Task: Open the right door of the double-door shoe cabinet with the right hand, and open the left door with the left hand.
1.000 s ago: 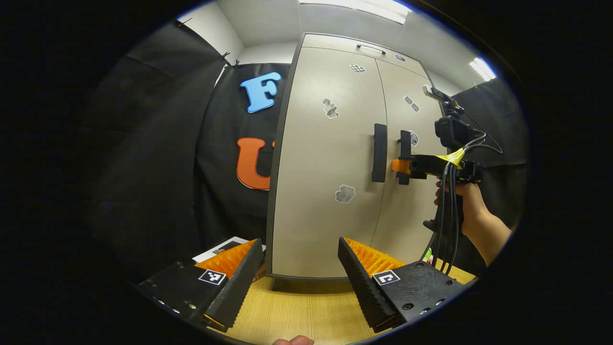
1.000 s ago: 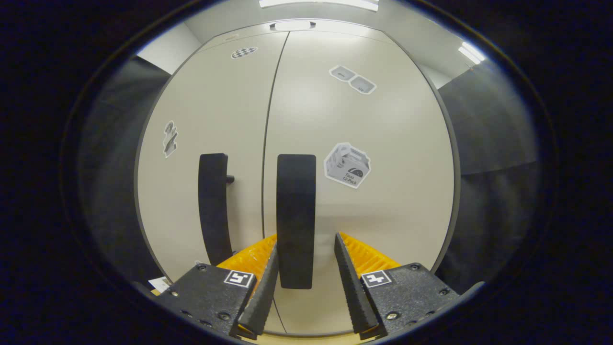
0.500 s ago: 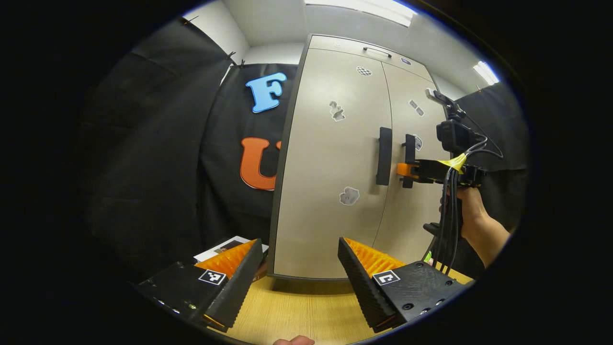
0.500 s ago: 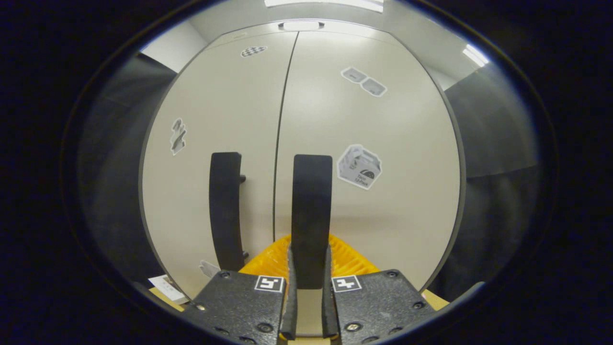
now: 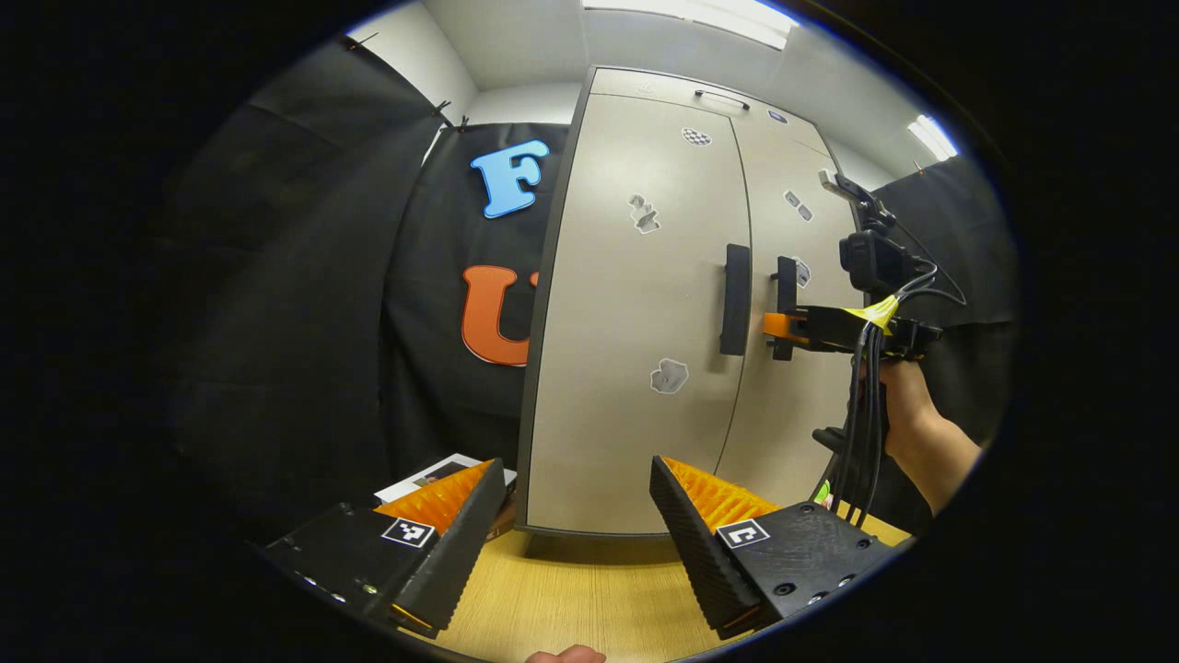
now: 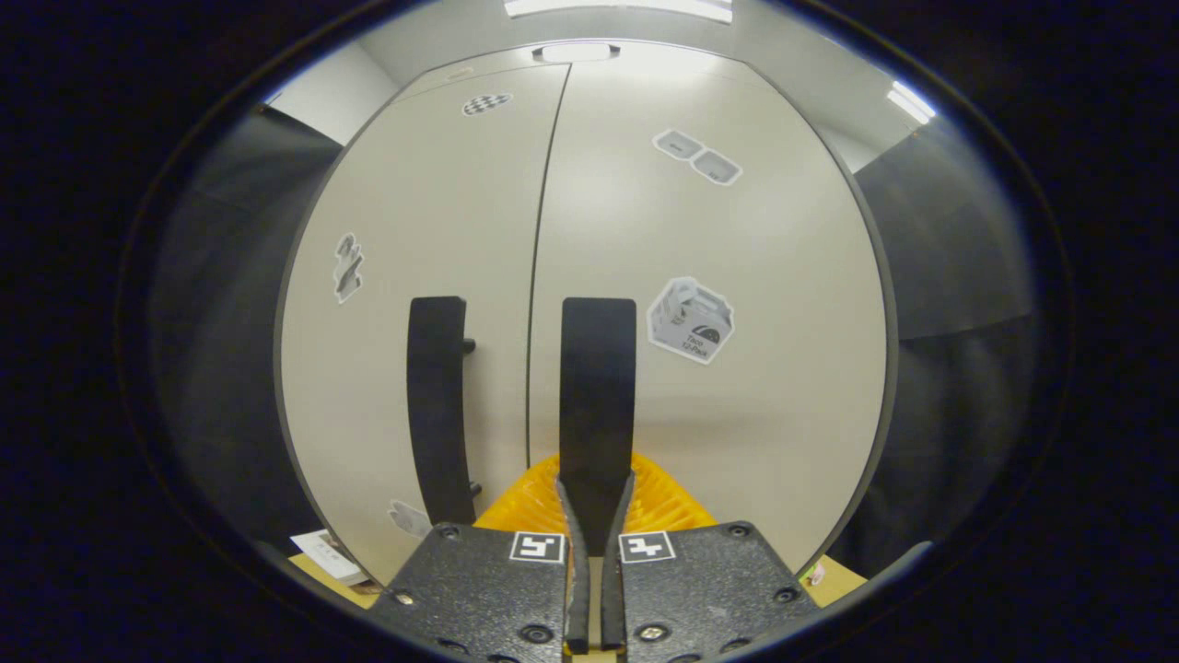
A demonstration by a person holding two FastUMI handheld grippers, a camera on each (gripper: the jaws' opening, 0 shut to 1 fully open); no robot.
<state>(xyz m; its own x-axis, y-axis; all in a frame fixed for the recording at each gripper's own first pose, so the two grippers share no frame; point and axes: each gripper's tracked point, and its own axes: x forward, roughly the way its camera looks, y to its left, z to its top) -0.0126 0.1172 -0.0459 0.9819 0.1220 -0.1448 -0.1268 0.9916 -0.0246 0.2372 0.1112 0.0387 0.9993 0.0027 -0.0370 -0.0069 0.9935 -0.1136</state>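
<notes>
The beige double-door shoe cabinet [image 5: 636, 304] stands on a wooden table, both doors closed. In the right gripper view my right gripper [image 6: 594, 502] is shut on the black vertical handle of the right door [image 6: 597, 387], with the left door's handle [image 6: 437, 405] beside it. In the left gripper view the right gripper [image 5: 783, 327] clamps the right door handle [image 5: 785, 281], held by a hand [image 5: 898, 396]. My left gripper [image 5: 578, 493] is open, low over the table and well short of the left door handle [image 5: 735, 299], with nothing between its fingers.
The wooden tabletop [image 5: 589, 599] runs under the cabinet. A printed paper [image 5: 433, 474] lies at the cabinet's left foot. Black cloth wall [image 5: 304, 276] closes the left side. Cables [image 5: 857, 414] hang from the right gripper. Stickers dot both doors.
The right gripper's fingers closed from open to tight on the right door handle. The left gripper has barely moved; both doors remain closed.
</notes>
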